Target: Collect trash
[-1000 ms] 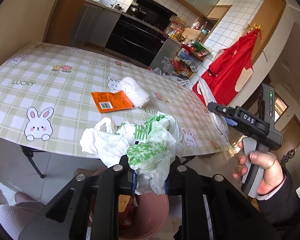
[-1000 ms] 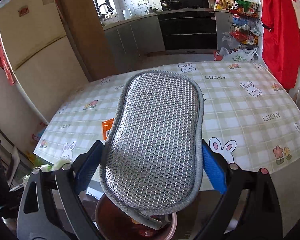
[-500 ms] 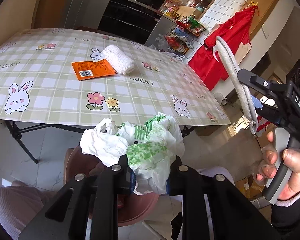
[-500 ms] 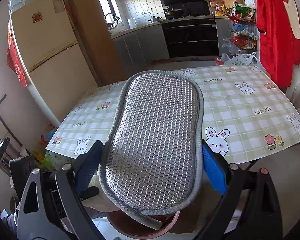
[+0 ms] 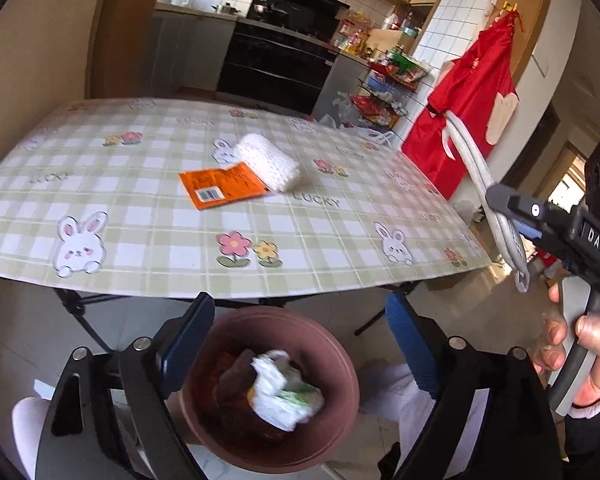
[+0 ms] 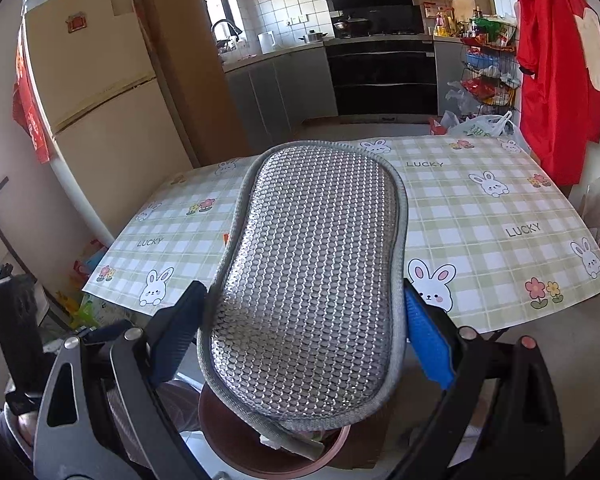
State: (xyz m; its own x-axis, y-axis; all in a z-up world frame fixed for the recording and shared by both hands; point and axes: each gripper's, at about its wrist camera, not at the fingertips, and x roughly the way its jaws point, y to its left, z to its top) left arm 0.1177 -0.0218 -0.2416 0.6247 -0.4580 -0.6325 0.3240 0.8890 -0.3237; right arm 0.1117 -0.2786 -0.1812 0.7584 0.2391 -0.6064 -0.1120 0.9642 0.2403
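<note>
In a tiled kitchen, bunny-check table (image 5: 148, 236), left hand-held gripper (image 5: 300, 340) just opened wide, empty, right hand-held gripper (image 6: 304, 332) clamping mesh pad (image 6: 312, 280).

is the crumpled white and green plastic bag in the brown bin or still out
In. The crumpled white and green plastic bag lies inside the round brown bin, below the open left gripper, clear of its pads.

Black left tool (image 5: 300, 344) with blue pads and silver screws; right tool (image 5: 508, 216) marked "DAS" (dark sleeve, pink cuff).
</note>
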